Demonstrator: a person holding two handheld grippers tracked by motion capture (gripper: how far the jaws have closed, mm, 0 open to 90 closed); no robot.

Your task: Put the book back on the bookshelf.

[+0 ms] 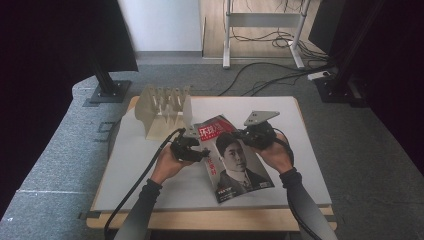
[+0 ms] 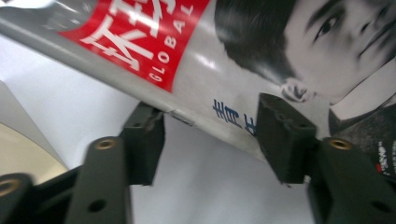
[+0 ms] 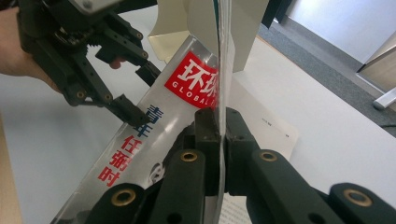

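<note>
your right gripper (image 3: 219, 123): fingers clamped on the magazine (image 1: 235, 160) edge | your left gripper (image 2: 210, 140): fingers part-open astride its spine, not pressing | magazine: lifted off the bench (image 1: 150, 180), near the rack (image 1: 162, 107)

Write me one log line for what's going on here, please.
right gripper: shut on magazine cover edge, lifted | left gripper: open, jaws astride spine edge, not pressing | rack: behind, untouched | table: white
</note>
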